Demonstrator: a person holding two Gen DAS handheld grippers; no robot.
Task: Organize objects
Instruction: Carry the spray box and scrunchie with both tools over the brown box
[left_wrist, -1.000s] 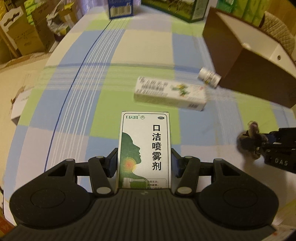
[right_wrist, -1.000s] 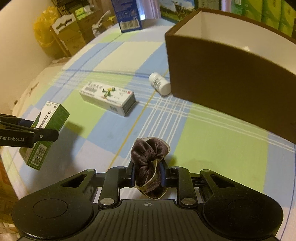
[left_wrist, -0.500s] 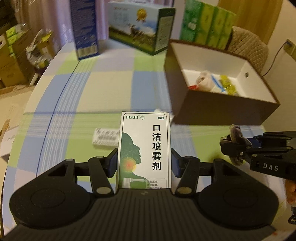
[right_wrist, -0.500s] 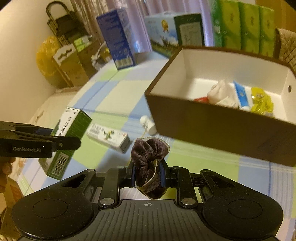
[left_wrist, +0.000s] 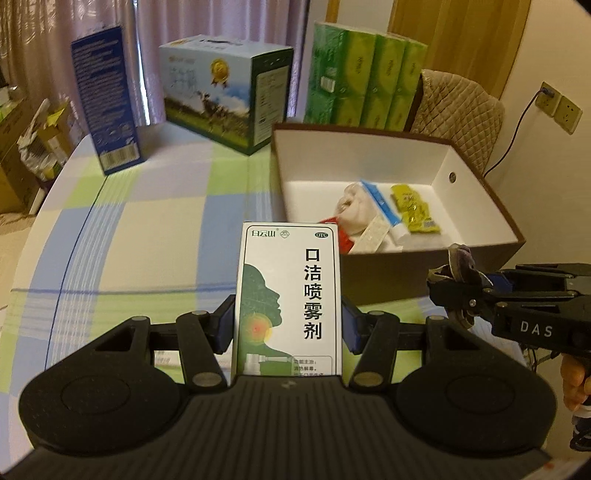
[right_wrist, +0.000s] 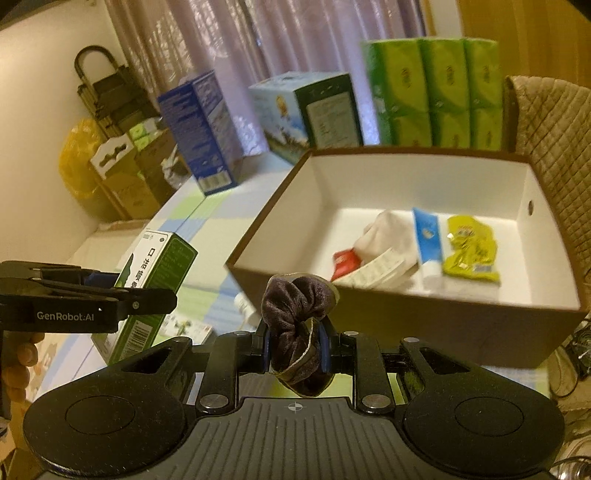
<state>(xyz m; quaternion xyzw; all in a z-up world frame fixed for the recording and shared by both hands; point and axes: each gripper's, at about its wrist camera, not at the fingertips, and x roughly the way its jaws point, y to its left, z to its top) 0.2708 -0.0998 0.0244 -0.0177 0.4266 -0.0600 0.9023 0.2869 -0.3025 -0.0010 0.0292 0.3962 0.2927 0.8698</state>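
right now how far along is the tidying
Partly done. The box already holds a blue tube, a yellow packet and a white cloth. In hand: the left hand-held gripper grips the spray carton, the right a scrunchie. A small bottle remains on the table.

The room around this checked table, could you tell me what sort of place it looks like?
Probably a lived-in home room used partly for storage: curtains behind, a quilted chair, stacked green tissue packs and cardboard cartons on the floor.
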